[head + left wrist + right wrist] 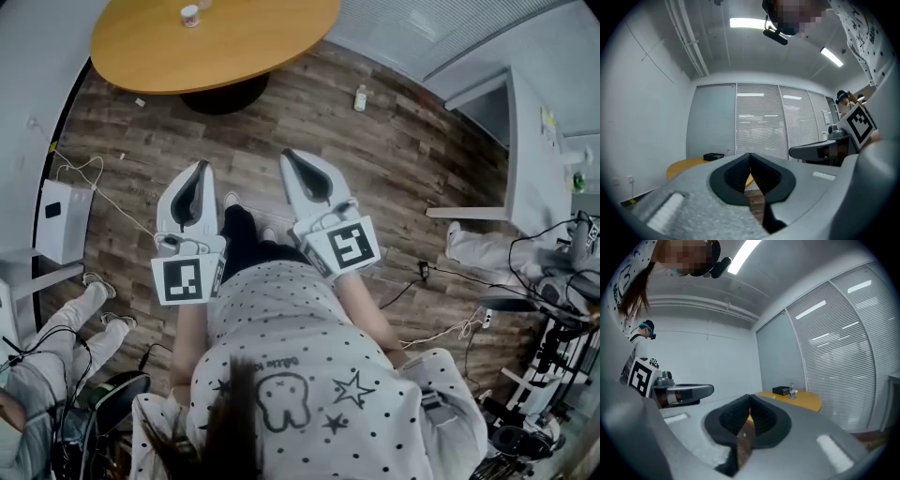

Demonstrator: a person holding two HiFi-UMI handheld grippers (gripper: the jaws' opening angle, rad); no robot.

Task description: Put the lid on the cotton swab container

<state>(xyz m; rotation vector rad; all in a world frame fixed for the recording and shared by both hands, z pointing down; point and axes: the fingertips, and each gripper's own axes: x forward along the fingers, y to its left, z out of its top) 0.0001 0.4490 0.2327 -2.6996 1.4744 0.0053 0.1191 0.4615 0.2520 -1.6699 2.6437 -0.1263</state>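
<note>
A small pale container (pixel 190 15) stands on the round wooden table (pixel 244 42) at the upper left of the head view. It is too small to tell whether it has a lid on. It is well apart from both grippers.

In the right gripper view the same table (pixel 812 401) sits right of centre. It carries a black box (pixel 780 390) with a small clear item (pixel 791 393) just beside it. I cannot tell whether that item is the container.

The left gripper (pixel 197 176) and right gripper (pixel 298 167) sit side by side at the frame's middle, over wood-plank floor (pixel 394 159). Both point toward the table.

Each gripper view shows dark ribbed pads pressed together at the tips with nothing between them, in the left gripper (pixel 750 157) and the right gripper (pixel 750 399) alike.

A small bottle (pixel 360 97) stands on the floor at upper right. A white box (pixel 64 220) sits at the left edge.
</note>
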